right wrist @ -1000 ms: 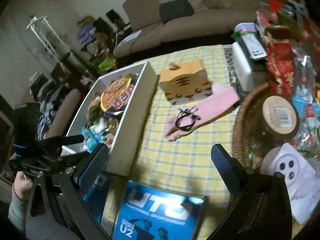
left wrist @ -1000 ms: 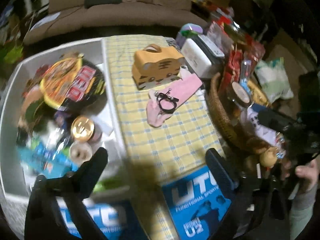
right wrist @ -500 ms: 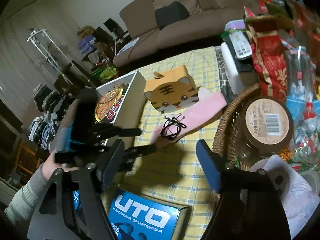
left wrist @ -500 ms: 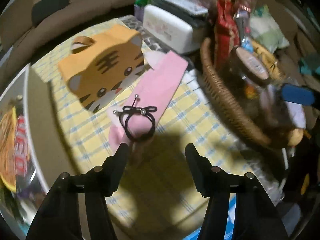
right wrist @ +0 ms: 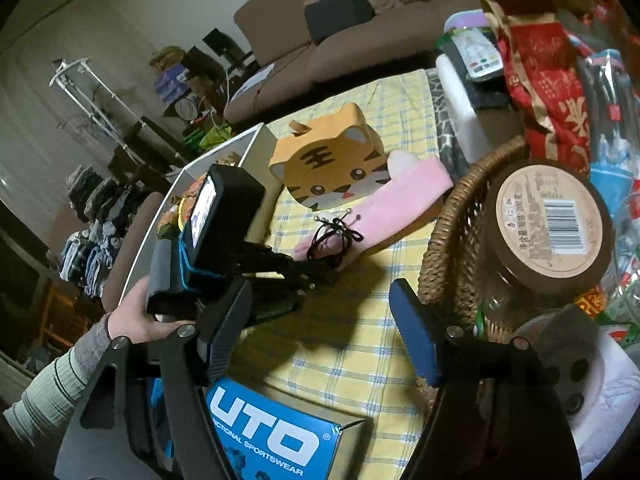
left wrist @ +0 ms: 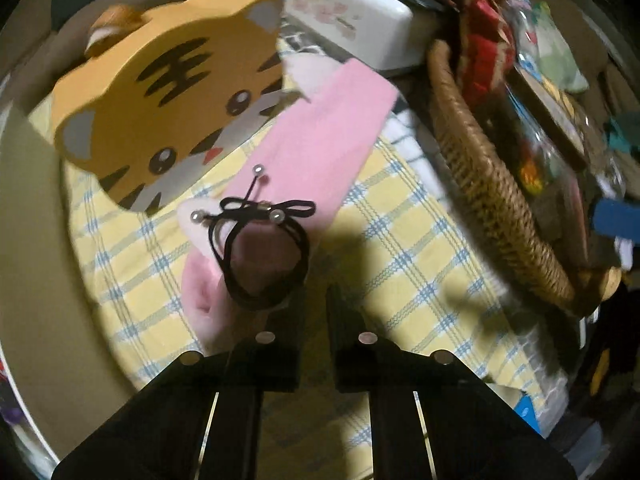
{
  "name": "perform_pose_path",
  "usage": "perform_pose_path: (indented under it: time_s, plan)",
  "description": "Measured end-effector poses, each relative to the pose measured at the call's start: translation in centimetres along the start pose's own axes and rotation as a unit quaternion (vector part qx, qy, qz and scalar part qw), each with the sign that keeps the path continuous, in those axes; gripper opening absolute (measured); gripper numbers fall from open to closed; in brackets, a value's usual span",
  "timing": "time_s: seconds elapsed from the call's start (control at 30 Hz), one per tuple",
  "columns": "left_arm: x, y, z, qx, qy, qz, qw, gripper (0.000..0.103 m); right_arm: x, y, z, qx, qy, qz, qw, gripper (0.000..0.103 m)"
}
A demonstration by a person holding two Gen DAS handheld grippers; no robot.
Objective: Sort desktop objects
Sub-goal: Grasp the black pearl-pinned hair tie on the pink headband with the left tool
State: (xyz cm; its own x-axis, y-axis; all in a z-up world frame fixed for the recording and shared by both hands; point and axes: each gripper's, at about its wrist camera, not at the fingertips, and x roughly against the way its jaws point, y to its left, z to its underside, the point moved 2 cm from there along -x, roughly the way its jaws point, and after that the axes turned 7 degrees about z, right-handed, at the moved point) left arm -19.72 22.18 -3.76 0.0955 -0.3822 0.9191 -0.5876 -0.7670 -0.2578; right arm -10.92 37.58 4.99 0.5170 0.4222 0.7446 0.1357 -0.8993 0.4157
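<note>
Left tongs point(left wrist: 316, 312) closed at hair tie's point(left wrist: 264, 256) near edge, likely pinching it off pink headband point(left wrist: 320, 148); right tongs point(right wrist: 320, 332) part-open, empty, waiting.

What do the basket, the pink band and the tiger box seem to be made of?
Basket: woven wicker, brown, with braided strands along the rim. Pink band: soft matte fabric, perhaps fleece. Tiger box: smooth, flat printed faces, probably cardboard or thin wood; unclear.

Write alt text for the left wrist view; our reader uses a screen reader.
The left claw, shut, points down at a black hair tie with pearl beads lying on a pink fabric band, beside an orange tiger-face box on yellow checked cloth.
</note>
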Motion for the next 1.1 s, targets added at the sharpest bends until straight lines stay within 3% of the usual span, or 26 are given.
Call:
perform_pose_path:
  time_s: [0.2,0.3,0.33,0.37,0.43,0.67,0.7,0.73,0.8,0.97,1.1]
  plan:
    - [4.0,0.6,0.1,0.024,-0.068,0.005,0.9973,0.004,0.2,0.6,0.3,0.006,0.001,0.009,1.000,0.070]
    - [5.5,0.1,0.0,0.001,-0.080,0.013,0.9967,0.005,0.2,1.0,0.3,0.012,0.002,0.017,1.000,0.070]
    - [5.9,-0.6,-0.1,-0.031,-0.090,-0.007,0.9954,0.014,0.2,1.1,0.3,0.012,0.001,0.018,1.000,0.070]
    - [5.7,-1.0,-0.1,-0.051,-0.084,-0.014,0.9951,0.030,0.2,1.1,0.3,0.011,0.001,0.016,1.000,0.070]
    - [4.4,-1.7,-0.5,-0.082,-0.059,-0.033,0.9944,0.038,0.4,1.2,0.3,0.010,0.000,0.015,1.000,0.070]
    - [-0.2,-1.0,-1.1,-0.108,0.008,-0.054,0.9926,0.036,0.3,0.9,0.3,0.008,0.004,0.016,1.000,0.070]
    - [-0.7,-0.9,-1.3,-0.106,0.017,-0.055,0.9927,0.031,0.2,0.9,0.3,0.008,0.006,0.017,1.000,0.070]
    - [-1.4,-0.7,-1.3,-0.105,0.032,-0.059,0.9922,0.012,0.0,0.8,0.3,0.009,0.008,0.018,1.000,0.070]
    - [-2.0,-0.6,-1.3,-0.105,0.045,-0.061,0.9916,0.009,-0.3,0.5,0.3,0.008,0.012,0.020,1.000,0.070]
    - [0.5,0.2,-1.5,-0.060,0.006,-0.029,0.9978,0.007,-1.2,0.4,0.1,0.008,0.016,0.023,1.000,0.070]
    - [5.4,1.4,-1.1,-0.010,-0.048,0.034,0.9982,0.007,-2.0,0.8,0.0,0.013,0.020,0.033,0.999,0.070]
